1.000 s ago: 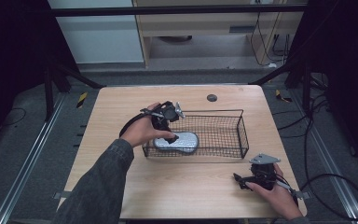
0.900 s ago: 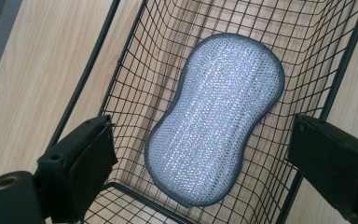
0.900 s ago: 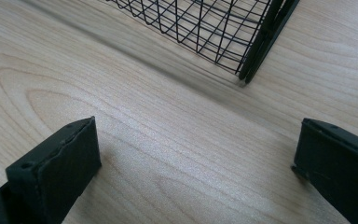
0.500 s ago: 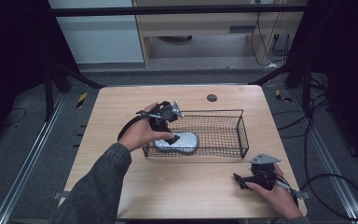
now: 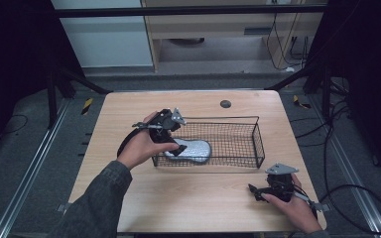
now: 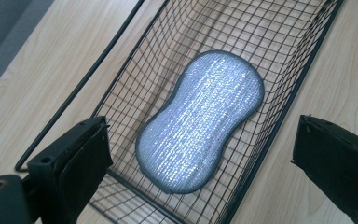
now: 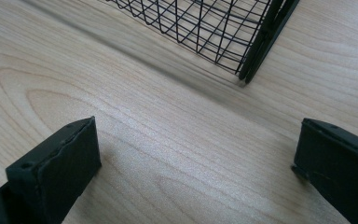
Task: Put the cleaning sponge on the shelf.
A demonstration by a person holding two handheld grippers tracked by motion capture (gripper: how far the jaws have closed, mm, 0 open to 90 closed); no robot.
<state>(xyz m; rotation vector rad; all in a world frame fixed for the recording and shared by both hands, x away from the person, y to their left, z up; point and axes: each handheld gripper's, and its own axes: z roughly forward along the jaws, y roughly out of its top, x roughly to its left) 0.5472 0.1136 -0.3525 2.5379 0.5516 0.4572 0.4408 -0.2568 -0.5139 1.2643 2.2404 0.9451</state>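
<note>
Left gripper view had the silver scouring pad lying flat inside the wire basket, left gripper just above it, jaws just opening and spread empty: release step; next, probably lift clear

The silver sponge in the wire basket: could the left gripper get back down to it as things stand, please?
Probably yes: the left gripper hangs open right above the silver sponge, and the wire basket has no lid.
</note>
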